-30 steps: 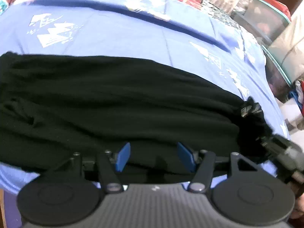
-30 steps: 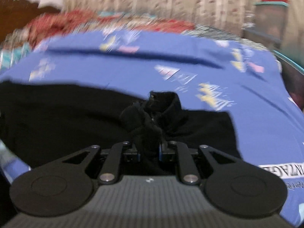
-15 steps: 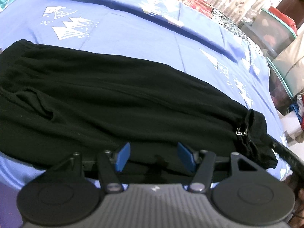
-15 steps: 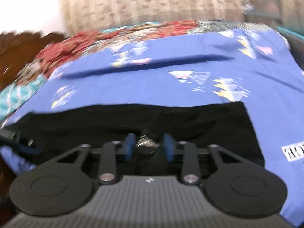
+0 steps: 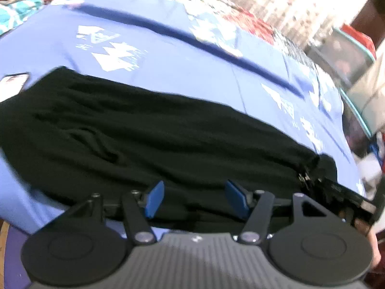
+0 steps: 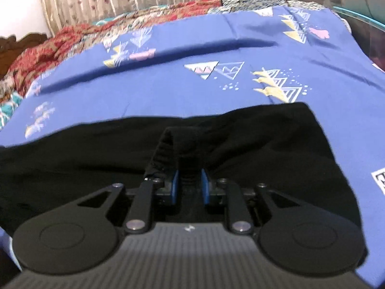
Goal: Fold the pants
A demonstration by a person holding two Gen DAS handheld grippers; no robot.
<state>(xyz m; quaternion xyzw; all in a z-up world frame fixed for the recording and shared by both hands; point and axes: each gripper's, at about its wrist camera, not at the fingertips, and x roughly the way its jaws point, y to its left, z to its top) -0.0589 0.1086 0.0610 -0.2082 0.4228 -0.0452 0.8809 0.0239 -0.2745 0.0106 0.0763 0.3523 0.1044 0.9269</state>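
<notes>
Black pants lie stretched out lengthwise across a blue patterned bedsheet. My left gripper is open and empty, hovering over the near edge of the pants around mid-length. In the right wrist view my right gripper is shut on a raised fold of the pants near one end. The right gripper also shows at the right end of the pants in the left wrist view.
A phone lies on the sheet beside the far left end of the pants. A red patterned blanket lies along the back of the bed. Storage bins stand off the bed's right side.
My right gripper opened half a second ago and has shut again on a fold of the pants. The left gripper has stayed open and drawn back slightly.
</notes>
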